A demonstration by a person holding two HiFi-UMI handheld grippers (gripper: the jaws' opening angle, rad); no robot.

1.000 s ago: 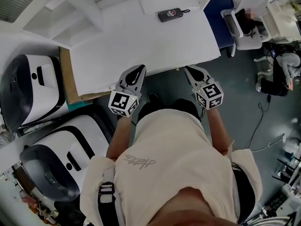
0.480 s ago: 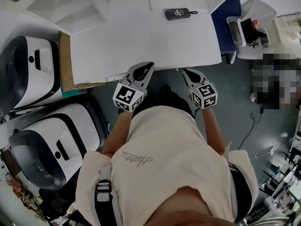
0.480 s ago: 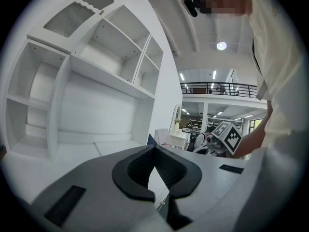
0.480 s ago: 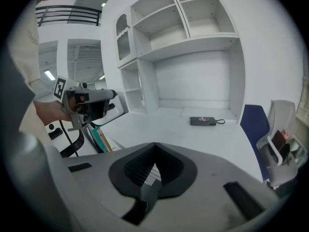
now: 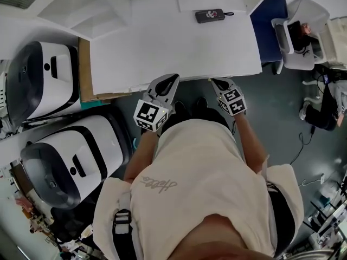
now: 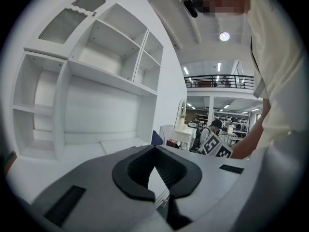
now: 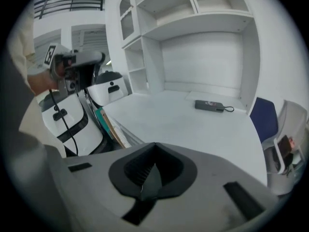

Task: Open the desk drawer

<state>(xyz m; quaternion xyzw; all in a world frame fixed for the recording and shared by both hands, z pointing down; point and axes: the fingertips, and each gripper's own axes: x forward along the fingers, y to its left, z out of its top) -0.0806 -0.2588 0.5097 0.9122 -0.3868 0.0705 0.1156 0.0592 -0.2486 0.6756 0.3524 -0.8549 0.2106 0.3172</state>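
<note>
While poised at the edge of the white desk [image 5: 173, 42], the left claw [image 5: 171, 80] and right claw [image 5: 218, 82] are seen closed, empty.

"What's the left claw [image 5: 171, 81] doing?"
"Jaws together, empty, I hold it nearly level."
"And the right claw [image 5: 217, 82]?"
"Closed too, nothing in it, tipped downward, both forearms stretched forward."

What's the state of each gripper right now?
Left gripper: fingers closed, holding nothing.
Right gripper: fingers closed, holding nothing.
</note>
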